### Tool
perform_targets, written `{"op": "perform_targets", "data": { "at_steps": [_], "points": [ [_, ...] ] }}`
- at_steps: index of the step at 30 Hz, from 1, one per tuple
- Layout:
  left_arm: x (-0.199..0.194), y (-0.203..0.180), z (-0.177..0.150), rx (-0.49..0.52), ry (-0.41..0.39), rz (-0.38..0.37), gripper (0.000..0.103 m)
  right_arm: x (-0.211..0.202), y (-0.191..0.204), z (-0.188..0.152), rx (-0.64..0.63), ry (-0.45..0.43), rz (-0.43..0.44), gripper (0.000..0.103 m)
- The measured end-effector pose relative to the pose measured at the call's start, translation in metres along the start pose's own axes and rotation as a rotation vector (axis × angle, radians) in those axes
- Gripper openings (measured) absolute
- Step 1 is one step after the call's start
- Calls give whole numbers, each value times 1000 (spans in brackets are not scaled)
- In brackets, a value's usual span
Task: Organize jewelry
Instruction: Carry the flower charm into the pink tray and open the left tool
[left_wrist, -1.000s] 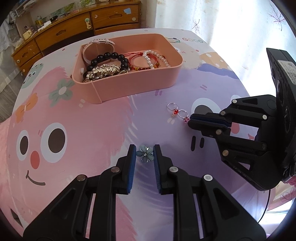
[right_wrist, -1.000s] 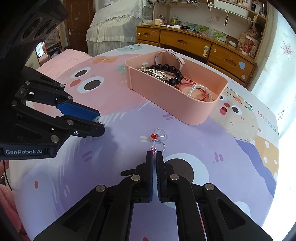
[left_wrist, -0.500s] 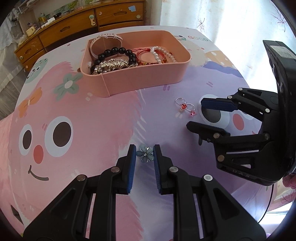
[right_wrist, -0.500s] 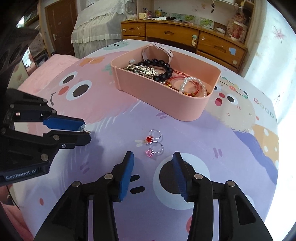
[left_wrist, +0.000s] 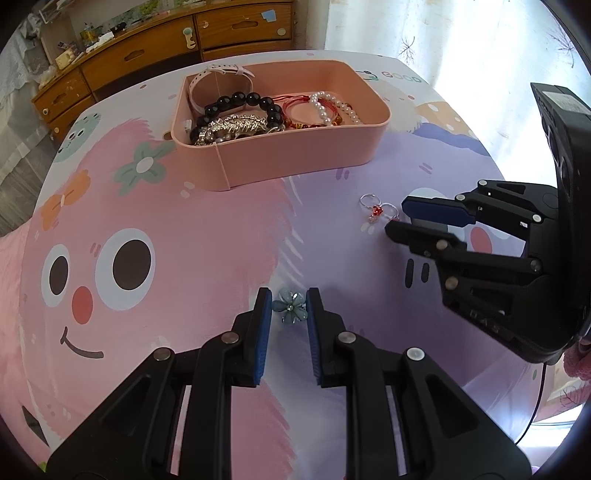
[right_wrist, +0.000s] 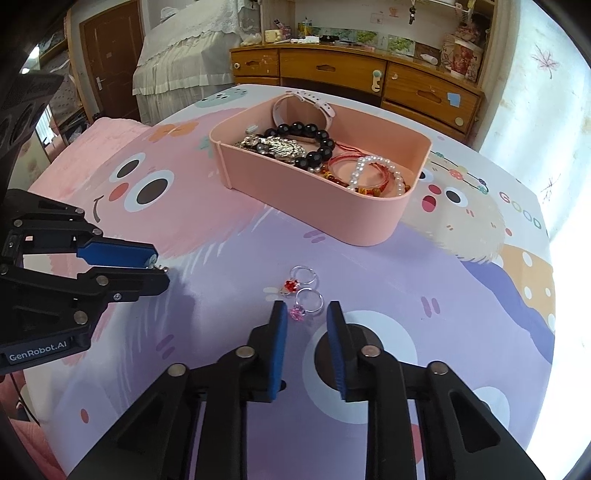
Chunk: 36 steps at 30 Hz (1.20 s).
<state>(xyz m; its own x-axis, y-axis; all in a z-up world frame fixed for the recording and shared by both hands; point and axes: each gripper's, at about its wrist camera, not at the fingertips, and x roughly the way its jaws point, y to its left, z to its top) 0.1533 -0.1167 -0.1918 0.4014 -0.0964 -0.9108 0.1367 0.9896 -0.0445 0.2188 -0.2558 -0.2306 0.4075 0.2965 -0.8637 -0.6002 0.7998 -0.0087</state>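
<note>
A pink box on the cartoon-print table holds several bracelets and a watch strap. My left gripper is shut on a pale blue flower brooch, held just above the tablecloth. Two silver rings lie on the cloth, one with a red stone and one with a pink stone. My right gripper is open, its fingers on either side of the pink-stone ring. The right gripper also shows in the left wrist view beside the rings.
A wooden dresser with drawers stands behind the table, a bed to its left. The table edge curves away on the right towards a bright curtain. My left gripper shows at the left of the right wrist view.
My right gripper has opened from shut and moved forward so its fingers straddle the pink-stone ring. My left gripper has stayed shut on the brooch.
</note>
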Motion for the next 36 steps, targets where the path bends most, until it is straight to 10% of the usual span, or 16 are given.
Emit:
{"op": "perform_targets", "data": {
  "at_steps": [15, 36],
  "points": [
    [-19, 5, 14, 9, -45, -7, 16, -19, -1, 6, 18, -21, 2, 9],
    [-52, 20, 125, 79, -253, -36, 16, -88, -19, 103, 176, -258, -50, 9]
  ]
}}
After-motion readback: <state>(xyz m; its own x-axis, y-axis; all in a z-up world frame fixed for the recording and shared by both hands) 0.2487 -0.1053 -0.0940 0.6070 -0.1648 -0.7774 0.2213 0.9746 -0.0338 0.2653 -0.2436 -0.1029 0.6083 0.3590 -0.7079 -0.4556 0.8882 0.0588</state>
